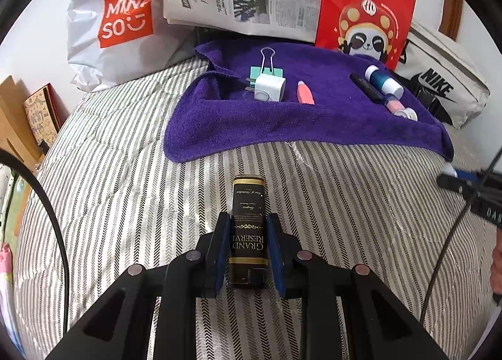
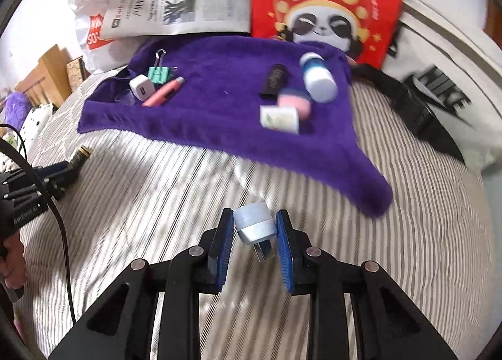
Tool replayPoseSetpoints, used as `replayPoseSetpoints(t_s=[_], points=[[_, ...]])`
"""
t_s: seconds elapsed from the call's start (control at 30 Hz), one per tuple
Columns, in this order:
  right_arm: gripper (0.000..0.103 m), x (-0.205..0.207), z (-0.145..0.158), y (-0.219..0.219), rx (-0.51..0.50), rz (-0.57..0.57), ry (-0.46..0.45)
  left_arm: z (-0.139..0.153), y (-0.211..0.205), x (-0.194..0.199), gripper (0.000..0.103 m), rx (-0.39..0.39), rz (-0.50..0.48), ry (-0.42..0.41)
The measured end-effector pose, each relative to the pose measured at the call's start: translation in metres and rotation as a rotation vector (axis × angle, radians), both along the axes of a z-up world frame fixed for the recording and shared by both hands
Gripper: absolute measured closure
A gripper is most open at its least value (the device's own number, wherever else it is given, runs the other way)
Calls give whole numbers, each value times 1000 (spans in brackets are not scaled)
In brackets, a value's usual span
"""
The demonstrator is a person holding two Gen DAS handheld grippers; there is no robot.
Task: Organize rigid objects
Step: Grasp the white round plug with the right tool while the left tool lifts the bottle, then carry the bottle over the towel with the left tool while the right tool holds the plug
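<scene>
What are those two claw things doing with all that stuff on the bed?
A person is tidying small hard things onto the purple towel. The left gripper is clamped on a black mini bottle labelled Grand Reserve, over the striped bedcover. The right gripper holds a small grey-white plug adapter. Already lying on the towel are a green binder clip, a white charger, a pink pen and some little bottles.

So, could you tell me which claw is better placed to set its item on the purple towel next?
Probably the right claw: its small plug sits nearer the purple towel's edge than the left claw's dark box.
</scene>
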State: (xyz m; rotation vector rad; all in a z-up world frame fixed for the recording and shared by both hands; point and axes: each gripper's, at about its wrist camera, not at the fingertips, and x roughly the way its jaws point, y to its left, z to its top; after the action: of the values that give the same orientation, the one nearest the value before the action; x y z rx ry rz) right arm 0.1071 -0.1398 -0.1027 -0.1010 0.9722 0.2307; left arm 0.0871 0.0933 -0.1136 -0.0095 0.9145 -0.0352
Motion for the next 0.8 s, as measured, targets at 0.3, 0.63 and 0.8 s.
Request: replayPoseSetpoints(t_s=[0.3,0.63,0.8], points=[[76,-19,-11,0,-20,-34,-98,-1,-1,-2,80,12,9,-22],[76,-19,-12,0,-25,-35,-98,-2,-1,-2,80,-3,12,-23],[76,-19,-12,0,-21,-36,-98,-1,-1,-3,80,4,13,-22]])
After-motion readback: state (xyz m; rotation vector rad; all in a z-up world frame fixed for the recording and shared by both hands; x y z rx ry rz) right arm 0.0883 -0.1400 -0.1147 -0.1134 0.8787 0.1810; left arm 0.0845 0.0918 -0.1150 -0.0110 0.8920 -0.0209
